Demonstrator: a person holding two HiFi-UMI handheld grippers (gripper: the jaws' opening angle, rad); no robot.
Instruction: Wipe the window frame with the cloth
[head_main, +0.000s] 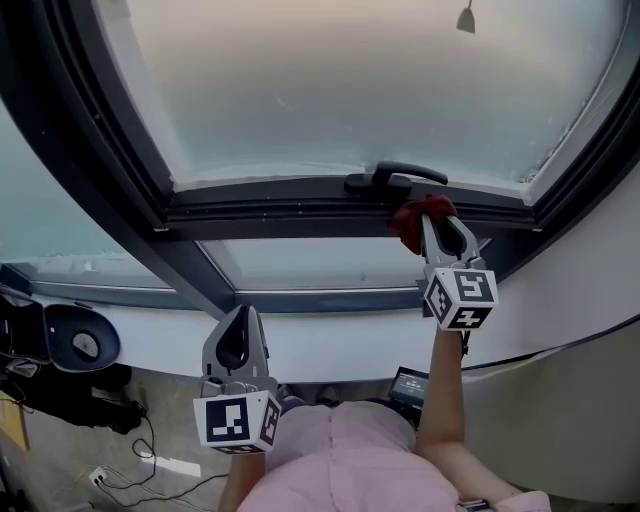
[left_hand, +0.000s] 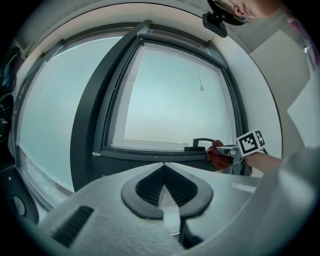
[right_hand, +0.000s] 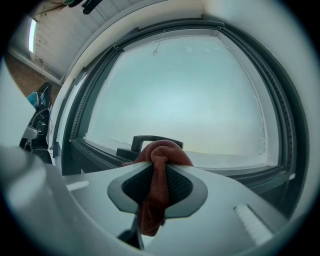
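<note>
Cloth (right_hand: 159, 165): one, red, clamped between the closed jaws of right gripper (right_hand: 159, 177), bunched end up against lower rail of window frame (head_main: 300, 212), just beside the single black handle (head_main: 400, 178). Grippers: two. Left gripper (left_hand: 164, 187) low, well apart from frame, jaws together, nothing held.

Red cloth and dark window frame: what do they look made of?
Red cloth: soft matte textile, perhaps terry; it bunches and hangs in limp folds. Dark grey window frame: smooth, faint sheen, crisp straight profiles; painted metal or plastic, cannot tell which.
</note>
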